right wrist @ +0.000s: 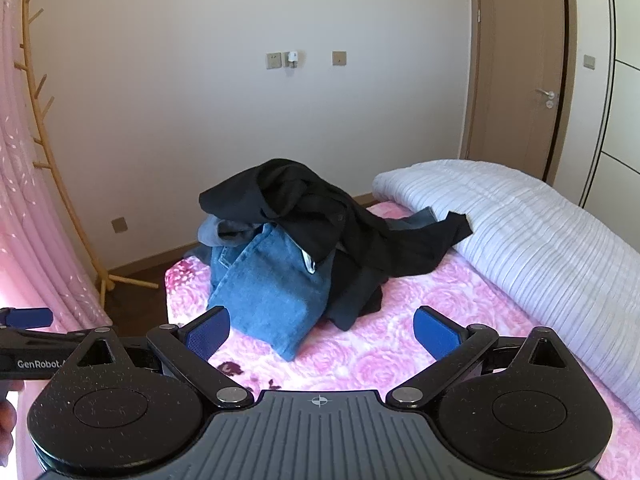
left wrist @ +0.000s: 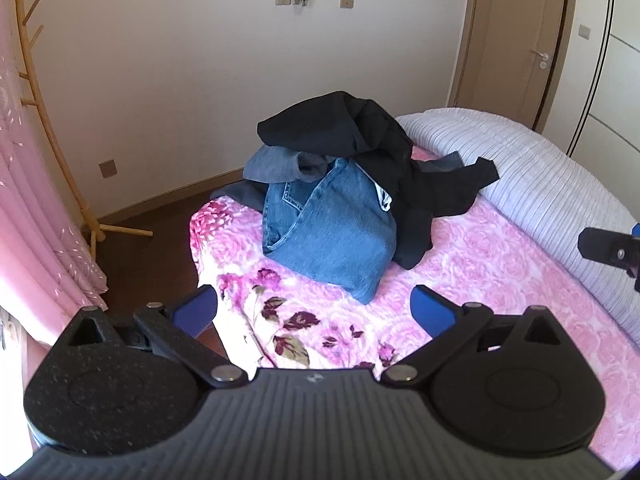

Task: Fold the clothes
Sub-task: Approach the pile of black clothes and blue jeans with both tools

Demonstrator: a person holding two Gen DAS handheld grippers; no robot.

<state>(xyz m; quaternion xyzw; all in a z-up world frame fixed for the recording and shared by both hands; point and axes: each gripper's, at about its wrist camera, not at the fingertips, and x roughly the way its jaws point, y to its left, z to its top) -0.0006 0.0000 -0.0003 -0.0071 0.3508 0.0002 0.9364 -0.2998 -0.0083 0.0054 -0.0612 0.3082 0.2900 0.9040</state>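
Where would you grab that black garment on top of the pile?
Probably the black fabric garment's loose flap trailing toward the white ribbed quilt. It lies flat and free on the pink floral bedspread, clear of the blue denim jeans, so the open right tool could come from the right.
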